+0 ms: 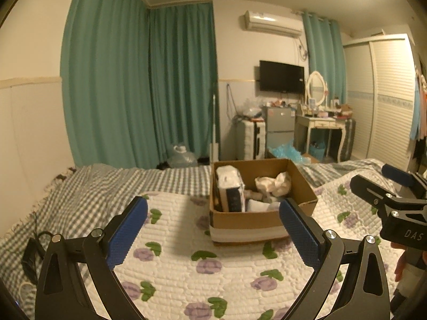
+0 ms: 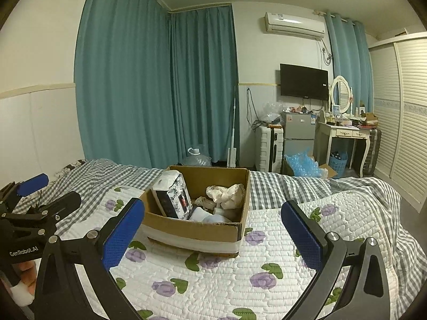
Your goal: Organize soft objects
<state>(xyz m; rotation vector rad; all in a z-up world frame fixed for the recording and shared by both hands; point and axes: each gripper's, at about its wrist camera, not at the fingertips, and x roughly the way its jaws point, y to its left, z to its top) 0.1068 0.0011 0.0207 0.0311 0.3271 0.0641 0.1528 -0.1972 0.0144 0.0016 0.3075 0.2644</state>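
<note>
A brown cardboard box (image 1: 248, 220) (image 2: 197, 230) rests on the flowered white quilt (image 1: 186, 264) (image 2: 229, 274) of a bed. Inside it stand a wrapped pack with a dark printed end (image 1: 230, 189) (image 2: 173, 196), a crumpled cream cloth (image 1: 275, 184) (image 2: 226, 192) and pale soft items (image 2: 210, 216). My left gripper (image 1: 213, 213) is open and empty, hovering just short of the box. My right gripper (image 2: 213, 214) is open too, nothing between its blue pads, also facing the box. Each gripper shows at the edge of the other's view.
A grey checked sheet (image 1: 88, 186) (image 2: 293, 189) covers the bed beyond the quilt. Teal curtains (image 2: 149, 85) hang behind. Past the bed stand a white suitcase (image 2: 268, 149), a small fridge (image 2: 299, 136), a dressing table (image 2: 344, 133) and a louvred wardrobe (image 2: 400, 122).
</note>
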